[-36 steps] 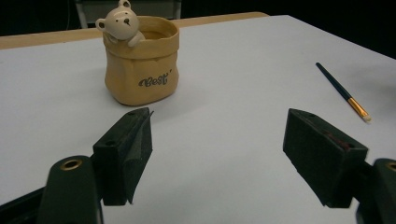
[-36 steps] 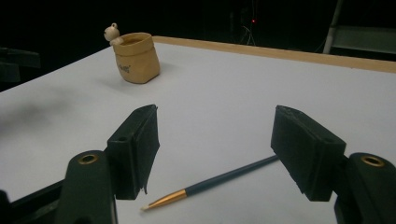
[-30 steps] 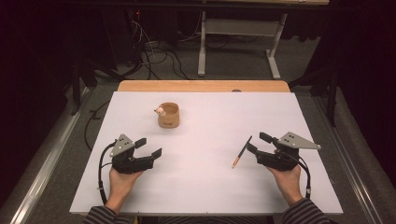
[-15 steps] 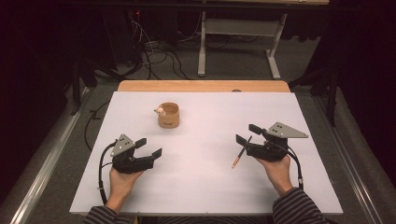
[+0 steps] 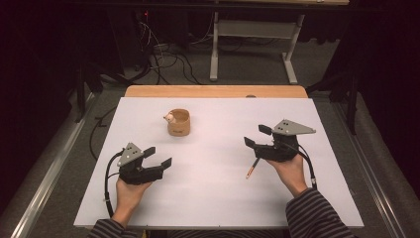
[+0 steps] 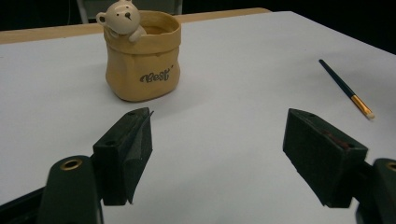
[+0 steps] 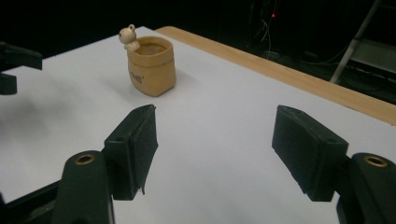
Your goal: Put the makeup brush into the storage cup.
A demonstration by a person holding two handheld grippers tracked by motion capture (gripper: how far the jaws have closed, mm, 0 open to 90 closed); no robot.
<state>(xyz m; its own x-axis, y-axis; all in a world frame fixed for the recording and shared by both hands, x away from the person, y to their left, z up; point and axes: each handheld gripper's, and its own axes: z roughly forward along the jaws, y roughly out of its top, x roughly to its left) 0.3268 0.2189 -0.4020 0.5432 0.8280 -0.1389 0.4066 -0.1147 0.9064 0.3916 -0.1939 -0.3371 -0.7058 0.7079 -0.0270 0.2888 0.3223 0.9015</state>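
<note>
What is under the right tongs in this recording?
In the high view a paintbrush lies on the white table beneath the open right tongs; its upper end is covered by them, so contact cannot be judged.

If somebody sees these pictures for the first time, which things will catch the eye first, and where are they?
First comes the tan pot with a small bear figure on its rim, standing toward the far left of the white table. Next are the two black grippers near the person's edge, the left gripper and the right gripper, both open and holding nothing. A thin paintbrush lies flat by the right gripper.
</note>
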